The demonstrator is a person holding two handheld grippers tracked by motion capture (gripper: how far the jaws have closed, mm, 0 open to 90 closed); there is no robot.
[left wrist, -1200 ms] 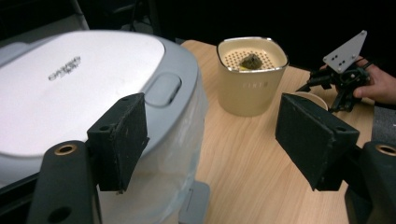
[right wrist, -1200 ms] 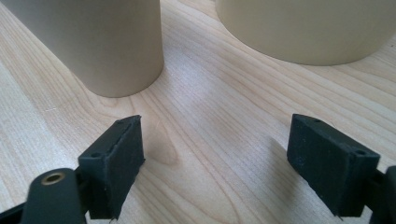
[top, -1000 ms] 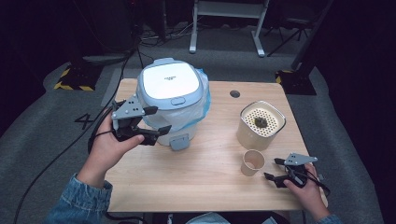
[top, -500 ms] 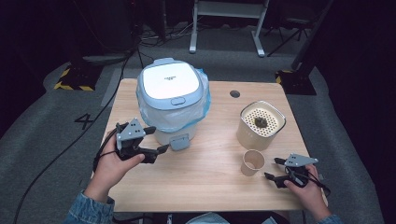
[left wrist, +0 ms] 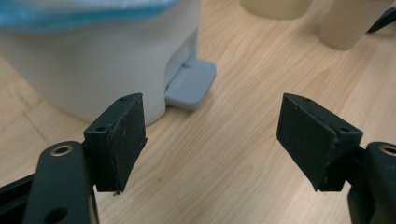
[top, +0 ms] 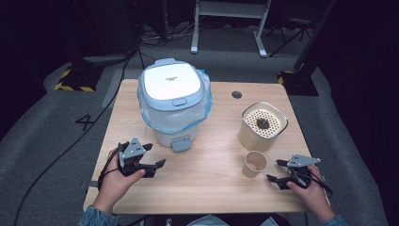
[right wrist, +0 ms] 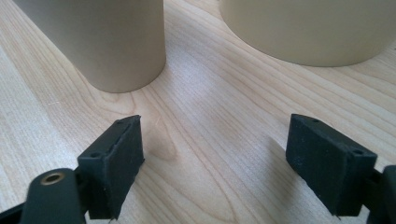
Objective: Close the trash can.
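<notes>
A white pedal bin [top: 173,101] with a closed lid and a blue liner stands at the back left of the wooden table [top: 211,193]. Its grey pedal [top: 180,142] faces me. My left gripper [top: 156,155] rests low in front of the bin, left of the pedal, open and empty. The left gripper view shows the bin [left wrist: 93,56] and pedal [left wrist: 191,84] just beyond the open left gripper [left wrist: 210,135]. My right gripper [top: 274,170] lies at the front right, open. Its jaws have just been opening with nothing between them. A paper cup [top: 254,163] stands close to its left.
A beige container [top: 262,125] with a perforated top and a dark lump on it stands behind the cup. In the right gripper view the cup [right wrist: 107,37] and container [right wrist: 308,28] rise just ahead. A round cable hole [top: 236,94] sits near the table's far edge.
My left hand has come down from beside the bin's upper wall to the table in front of it, nearer to me. The right hand has stayed where it was.
</notes>
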